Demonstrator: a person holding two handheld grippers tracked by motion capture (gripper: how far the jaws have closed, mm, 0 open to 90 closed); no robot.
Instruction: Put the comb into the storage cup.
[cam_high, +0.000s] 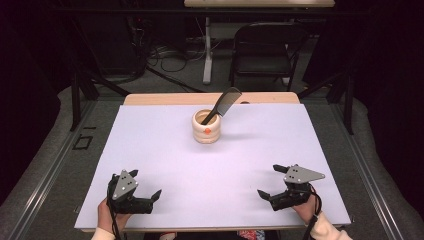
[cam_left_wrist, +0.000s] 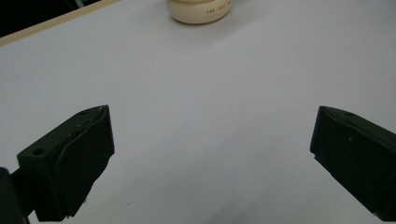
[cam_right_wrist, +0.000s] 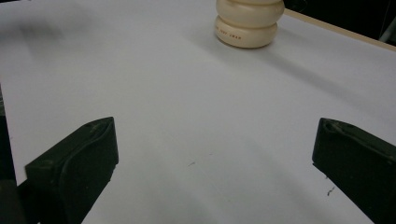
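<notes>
Cream ceramic, ridged like stacked rings, the holder (cam_high: 206, 127) stood at the far middle of the white worktop (cam_high: 165, 150) in the high view, an orange dot on its front. A black comb (cam_high: 223, 105) rested in it, its long axis tilting up and away to the right, toothed end uppermost. The left gripper (cam_high: 142, 189) and right gripper (cam_high: 272, 182) sat at the near corners, each with jaws spread wide and holding nothing; the holder lay well apart from both, roughly midway between them, so neither hand looked clearly nearer.

In the left gripper view, the holder's base (cam_left_wrist: 201, 11) showed ahead between the parted jaws, slightly left of centre, with small lettering.

In the right gripper view, it (cam_right_wrist: 249, 22) stood ahead, slightly right of centre, between empty, wide-set jaws.
</notes>
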